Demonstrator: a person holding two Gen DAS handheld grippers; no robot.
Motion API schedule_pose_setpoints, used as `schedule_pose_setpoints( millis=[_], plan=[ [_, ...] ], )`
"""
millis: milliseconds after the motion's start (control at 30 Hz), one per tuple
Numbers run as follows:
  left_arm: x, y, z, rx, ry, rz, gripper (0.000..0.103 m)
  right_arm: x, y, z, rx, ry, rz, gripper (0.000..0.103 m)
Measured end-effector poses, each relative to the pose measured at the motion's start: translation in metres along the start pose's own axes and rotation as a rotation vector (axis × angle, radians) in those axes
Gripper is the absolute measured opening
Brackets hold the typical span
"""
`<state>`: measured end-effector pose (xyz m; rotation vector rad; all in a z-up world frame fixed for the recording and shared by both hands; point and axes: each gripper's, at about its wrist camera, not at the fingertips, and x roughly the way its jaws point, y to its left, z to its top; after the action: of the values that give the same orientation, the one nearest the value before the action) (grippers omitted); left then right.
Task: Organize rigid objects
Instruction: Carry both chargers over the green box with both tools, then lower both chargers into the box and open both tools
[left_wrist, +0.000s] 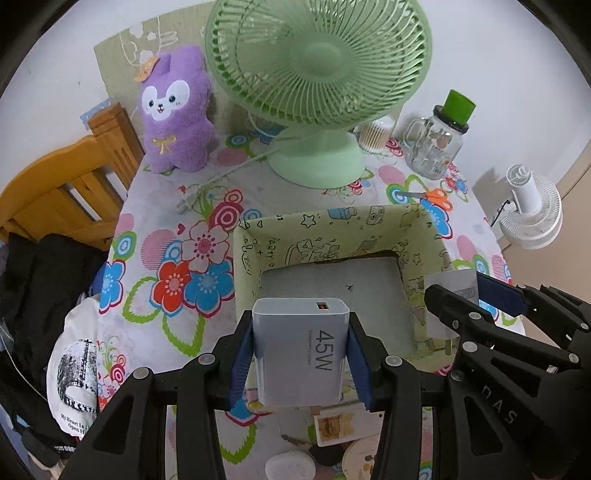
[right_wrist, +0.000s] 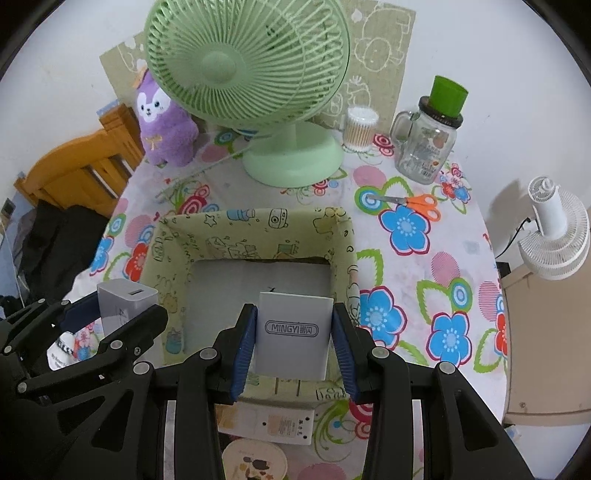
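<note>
My left gripper (left_wrist: 300, 347) is shut on a white 45W charger (left_wrist: 301, 350) and holds it over the near rim of a green cartoon-print fabric box (left_wrist: 332, 232). My right gripper (right_wrist: 293, 339) is shut on a white MINGYI charger (right_wrist: 293, 336) above the same box (right_wrist: 258, 232). The box's grey floor shows bare. In the left wrist view the right gripper (left_wrist: 476, 295) comes in from the right with its charger (left_wrist: 448, 306). In the right wrist view the left gripper (right_wrist: 110, 314) shows at the left with the 45W charger (right_wrist: 125, 301).
Behind the box stand a green desk fan (right_wrist: 258, 74), a purple plush (right_wrist: 162, 118), a cotton swab tub (right_wrist: 360, 127) and a glass jar with green lid (right_wrist: 428, 136). Orange scissors (right_wrist: 413, 203) lie at right. Small items (right_wrist: 267, 424) lie by the table's near edge. A wooden chair (left_wrist: 66, 184) is at left.
</note>
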<state>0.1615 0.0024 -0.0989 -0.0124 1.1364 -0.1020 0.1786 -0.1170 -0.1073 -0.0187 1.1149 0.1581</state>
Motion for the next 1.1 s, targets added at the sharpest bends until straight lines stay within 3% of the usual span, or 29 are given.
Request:
schedule_pose_setpoints(
  millis=[467,767,1100],
  plan=[
    [0.039,0.003,-0.003,-0.002,0.071,0.016,0.048,0.047,-0.001,-0.004,-0.020,0.112,-0.045,0.043],
    [0.045,-0.007,-0.003,0.049,0.053,0.065,0.048,0.054,-0.001,-0.003,-0.036,0.124,-0.058,0.043],
    [0.036,0.001,0.002,-0.009,0.072,0.000,0.062,0.040,-0.012,0.000,0.012,0.100,-0.020,0.047]
  ],
)
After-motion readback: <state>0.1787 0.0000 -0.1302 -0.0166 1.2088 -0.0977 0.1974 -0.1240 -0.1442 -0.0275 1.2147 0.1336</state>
